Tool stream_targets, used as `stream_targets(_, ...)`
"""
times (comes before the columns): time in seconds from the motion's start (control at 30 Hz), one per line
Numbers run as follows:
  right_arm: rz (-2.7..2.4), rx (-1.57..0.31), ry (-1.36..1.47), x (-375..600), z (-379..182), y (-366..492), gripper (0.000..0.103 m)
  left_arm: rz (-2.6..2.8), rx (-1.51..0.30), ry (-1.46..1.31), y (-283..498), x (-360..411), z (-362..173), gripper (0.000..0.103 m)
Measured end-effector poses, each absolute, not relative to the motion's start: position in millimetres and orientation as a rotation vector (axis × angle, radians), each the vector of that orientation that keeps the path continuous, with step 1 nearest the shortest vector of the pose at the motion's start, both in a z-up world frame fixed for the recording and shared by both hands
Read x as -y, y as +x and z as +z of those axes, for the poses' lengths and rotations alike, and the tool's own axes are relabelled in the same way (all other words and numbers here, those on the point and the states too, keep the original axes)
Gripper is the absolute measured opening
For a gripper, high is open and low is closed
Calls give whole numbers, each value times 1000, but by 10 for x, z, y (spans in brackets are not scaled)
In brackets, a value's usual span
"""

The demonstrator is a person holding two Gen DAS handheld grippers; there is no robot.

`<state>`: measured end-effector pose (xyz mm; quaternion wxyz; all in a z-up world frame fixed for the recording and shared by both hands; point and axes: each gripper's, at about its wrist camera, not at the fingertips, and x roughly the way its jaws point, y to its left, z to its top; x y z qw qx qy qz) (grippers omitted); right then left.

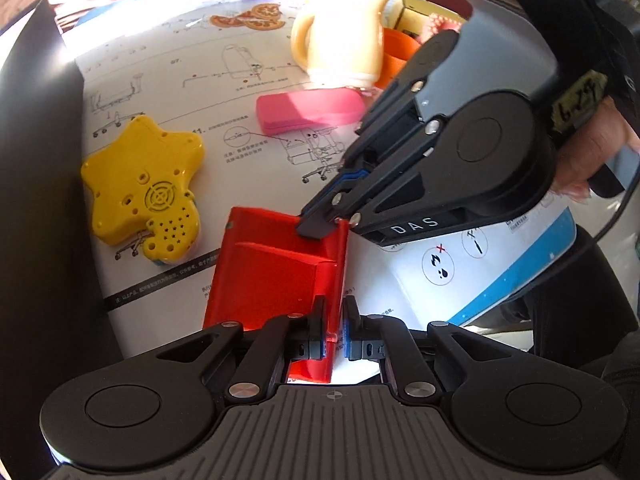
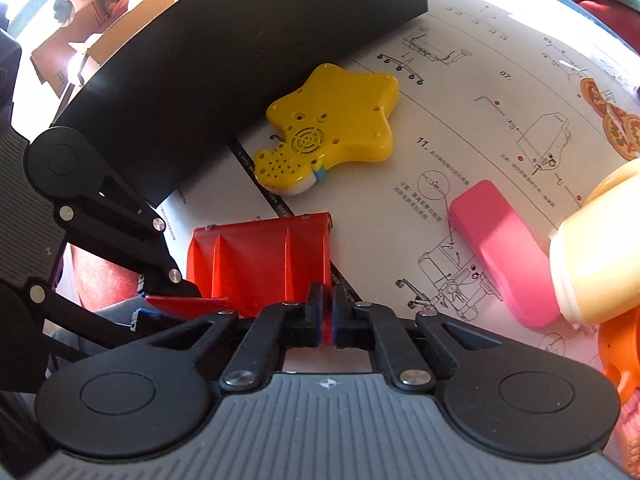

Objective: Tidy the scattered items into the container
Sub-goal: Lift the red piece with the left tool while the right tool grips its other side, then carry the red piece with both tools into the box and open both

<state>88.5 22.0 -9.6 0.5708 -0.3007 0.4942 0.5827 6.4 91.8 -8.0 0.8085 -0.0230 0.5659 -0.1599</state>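
Both the left gripper [image 1: 335,320] and right gripper [image 2: 329,312] are pinching walls of a red tray [image 1: 272,276] in closed jaws, lying on the paper-covered surface [image 1: 200,60] beside a yellow star toy [image 1: 140,184].

It looked like a home. A big paper sheet [image 1: 192,60] with chair drawings covered the table, and on that sheet lay a yellow star toy [image 1: 140,188] and a cream jug [image 1: 344,44].
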Motion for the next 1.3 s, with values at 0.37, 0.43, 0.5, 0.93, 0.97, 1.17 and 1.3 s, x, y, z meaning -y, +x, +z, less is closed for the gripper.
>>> stream_targets(0.37,1234,-1131,-626,51,58,1005,3,-315,-1184,-31,179,-652,66,5)
stream_targets(0.43,1222,-1113,-617,88,126,1028,3,-316,-1168,-16,189,-607,126,5)
stream_targets(0.5,1212,-1092,-611,116,200,1076,3,-313,-1153,-7,204,-578,181,5)
stream_targets(0.93,1204,-896,-620,27,880,1118,3,-258,-997,16,247,-695,766,6)
stream_targets(0.97,1205,-884,-622,-1,917,1112,3,-252,-984,14,244,-721,811,6)
stream_targets(1.17,1224,-797,-655,-239,1233,1017,3,-200,-912,-12,193,-960,1068,6)
stream_targets(1.3,1261,-743,-670,-467,1421,897,4,-145,-863,-42,83,-1229,1251,6)
